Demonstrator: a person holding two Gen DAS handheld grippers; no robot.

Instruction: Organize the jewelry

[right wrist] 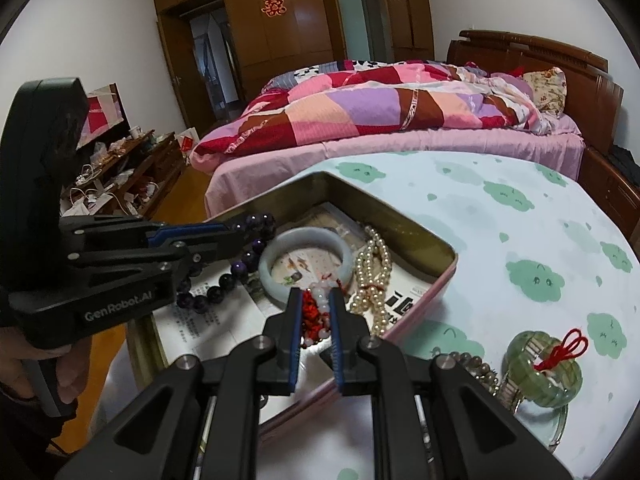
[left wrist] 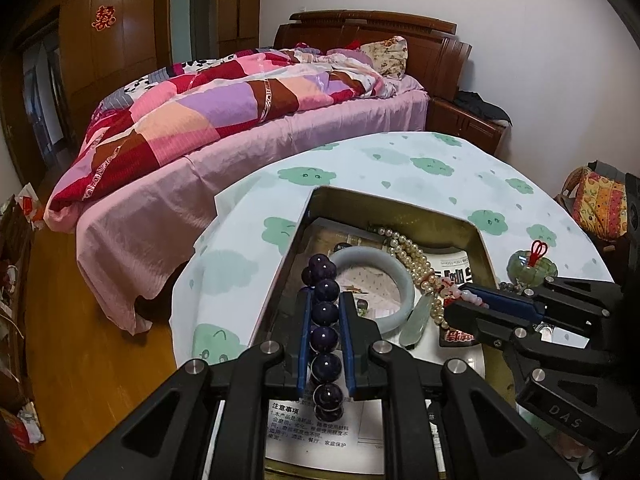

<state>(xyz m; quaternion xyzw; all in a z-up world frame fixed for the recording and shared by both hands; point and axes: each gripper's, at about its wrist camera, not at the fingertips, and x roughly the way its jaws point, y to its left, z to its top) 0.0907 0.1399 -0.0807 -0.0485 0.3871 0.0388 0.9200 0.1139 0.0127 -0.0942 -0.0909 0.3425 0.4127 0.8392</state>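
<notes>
bead bracelet [left wrist: 325, 332] half hidden in left claw [left wrist: 325, 300]

White walls [right wrist: 100, 40]; wooden floor [left wrist: 80, 320]; a dark wooden wardrobe [right wrist: 300, 20] behind a bed [right wrist: 400, 144] with pink sheet and patchwork quilt [left wrist: 192, 112].

Open tin [left wrist: 486, 252] on cloud-print table cloth [left wrist: 400, 160], holding pale jade bangle [left wrist: 404, 280], pearl strand [left wrist: 412, 256] and a printed leaflet [left wrist: 308, 428]. Left gripper [left wrist: 325, 300] clamps a dark purple bead bracelet [left wrist: 325, 314] over the tin's left side. Right gripper [left wrist: 466, 300], closed on pink-and-red beads [left wrist: 474, 298], reaches in over the tin's right edge; green bangle with red cord [left wrist: 530, 266] lies on the cloth outside that edge.
</notes>
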